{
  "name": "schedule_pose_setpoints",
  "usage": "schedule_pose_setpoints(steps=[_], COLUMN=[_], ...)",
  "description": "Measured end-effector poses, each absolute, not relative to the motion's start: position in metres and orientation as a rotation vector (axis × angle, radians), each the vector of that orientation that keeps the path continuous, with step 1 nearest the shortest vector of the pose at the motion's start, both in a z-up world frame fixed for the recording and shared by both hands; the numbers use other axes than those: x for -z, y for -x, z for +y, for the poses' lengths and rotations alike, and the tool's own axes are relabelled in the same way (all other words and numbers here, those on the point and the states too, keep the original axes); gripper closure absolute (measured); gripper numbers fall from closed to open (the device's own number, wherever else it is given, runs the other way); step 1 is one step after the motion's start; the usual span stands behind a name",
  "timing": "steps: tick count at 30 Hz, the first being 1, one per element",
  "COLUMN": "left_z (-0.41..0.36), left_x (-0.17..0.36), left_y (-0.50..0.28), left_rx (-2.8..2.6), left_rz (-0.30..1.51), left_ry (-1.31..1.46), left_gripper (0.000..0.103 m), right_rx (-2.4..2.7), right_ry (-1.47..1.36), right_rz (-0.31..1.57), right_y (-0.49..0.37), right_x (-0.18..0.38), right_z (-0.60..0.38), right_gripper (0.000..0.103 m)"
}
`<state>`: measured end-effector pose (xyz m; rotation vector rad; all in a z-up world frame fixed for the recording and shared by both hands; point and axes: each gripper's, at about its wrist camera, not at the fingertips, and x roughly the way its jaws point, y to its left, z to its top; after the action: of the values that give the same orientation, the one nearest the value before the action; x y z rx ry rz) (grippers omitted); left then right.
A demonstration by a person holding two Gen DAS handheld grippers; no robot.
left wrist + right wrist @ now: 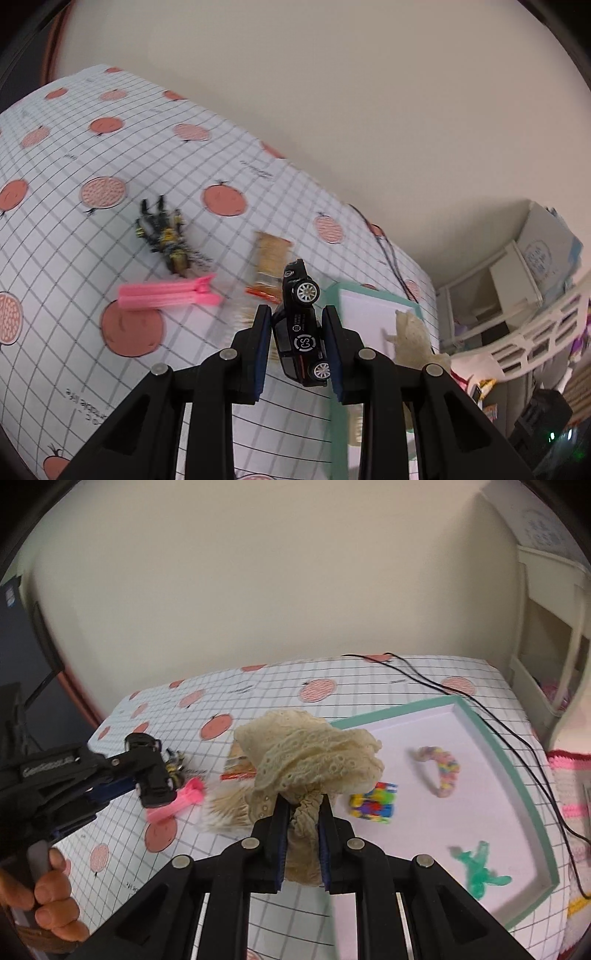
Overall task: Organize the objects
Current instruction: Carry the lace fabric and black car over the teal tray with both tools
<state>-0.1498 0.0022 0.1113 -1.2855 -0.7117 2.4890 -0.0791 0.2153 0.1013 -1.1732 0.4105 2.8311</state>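
My left gripper (296,319) is shut on a black toy car (301,325), held nose-up above the checked tablecloth (74,155). My right gripper (301,806) is shut on a cream lace scrunchie (306,753), lifted beside the left edge of the white tray with a teal rim (517,775). In that tray lie a pastel beaded bracelet (441,770), a multicoloured block toy (375,802) and a green figure (478,873). On the cloth lie a pink clip (168,295), a black-and-yellow robot toy (166,236) and a snack packet (269,267).
A bundle of toothpicks (225,810) lies on the cloth near the snack packet (238,768). A black cable (480,716) runs across the table's far right. A white shelf unit (509,291) stands right of the table. A hand (44,893) grips the left gripper's handle.
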Motion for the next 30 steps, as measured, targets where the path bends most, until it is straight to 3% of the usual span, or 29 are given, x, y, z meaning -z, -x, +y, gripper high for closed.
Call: schedule_pose_setpoints(steps=[30], left_z=[0.177], left_x=[-0.101], left_y=[0.091], left_rx=[-2.181], left_rz=[-0.212], left_ry=[1.291], left_gripper=[0.074], right_rx=[-2.533], right_ry=[1.109], right_rz=[0.55], right_y=[0.024], right_x=[-0.091], right_z=[0.351], right_gripper=[0.087])
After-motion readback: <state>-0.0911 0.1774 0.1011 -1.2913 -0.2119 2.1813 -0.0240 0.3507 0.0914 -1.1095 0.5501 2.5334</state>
